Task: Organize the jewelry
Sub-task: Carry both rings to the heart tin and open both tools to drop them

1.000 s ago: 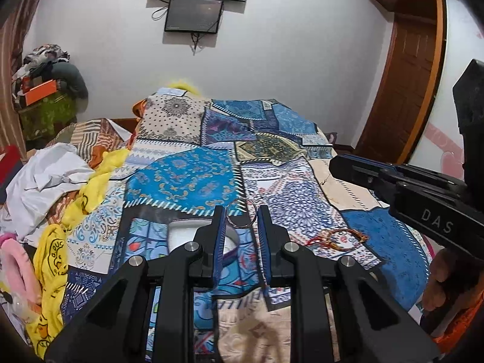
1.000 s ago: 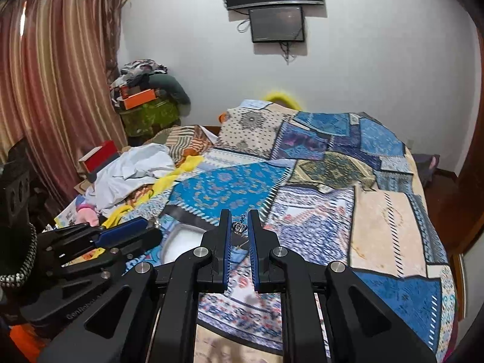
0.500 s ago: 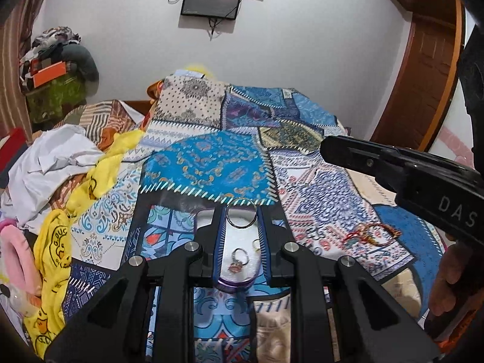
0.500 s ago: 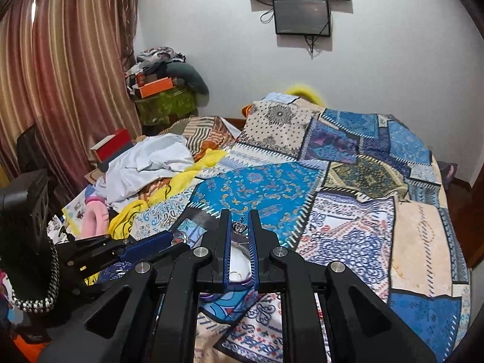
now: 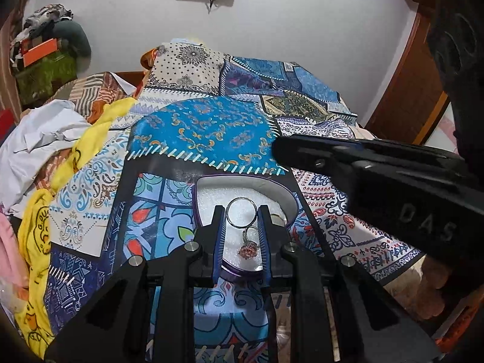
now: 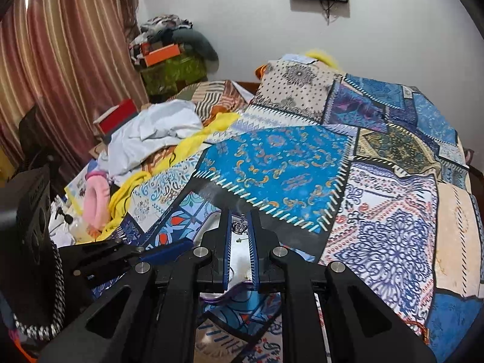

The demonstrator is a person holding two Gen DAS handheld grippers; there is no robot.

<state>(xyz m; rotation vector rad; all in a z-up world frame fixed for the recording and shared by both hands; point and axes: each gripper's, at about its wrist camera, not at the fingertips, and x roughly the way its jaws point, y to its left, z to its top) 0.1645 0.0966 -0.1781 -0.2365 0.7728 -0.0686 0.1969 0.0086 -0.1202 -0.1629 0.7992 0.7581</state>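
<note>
A heart-shaped box (image 5: 211,193) with a purple rim and white foam lies on the patchwork bedcover (image 5: 205,133). My left gripper (image 5: 241,211) hangs over it, shut on a thin silver hoop (image 5: 241,198) pinched between its tips. On the foam below lie a ring with a red stone (image 5: 248,249) and a gold ring (image 5: 276,218). My right gripper (image 6: 240,217) is shut on a small silver crown-shaped ring (image 6: 240,227), just above the box (image 6: 213,224). From the left wrist view, the right gripper (image 5: 287,151) reaches in beside the box's far right edge.
White cloth (image 6: 151,133), yellow cloth (image 5: 90,139) and a pink item (image 6: 96,199) are heaped along the bed's left side. A red-orange bracelet (image 6: 420,329) lies at the bed's near right. A wooden door (image 5: 402,96) stands on the right, a curtain (image 6: 60,75) on the left.
Both grippers have come down and forward over the bed, so the box now sits right under their tips. Each still pinches the same piece.
</note>
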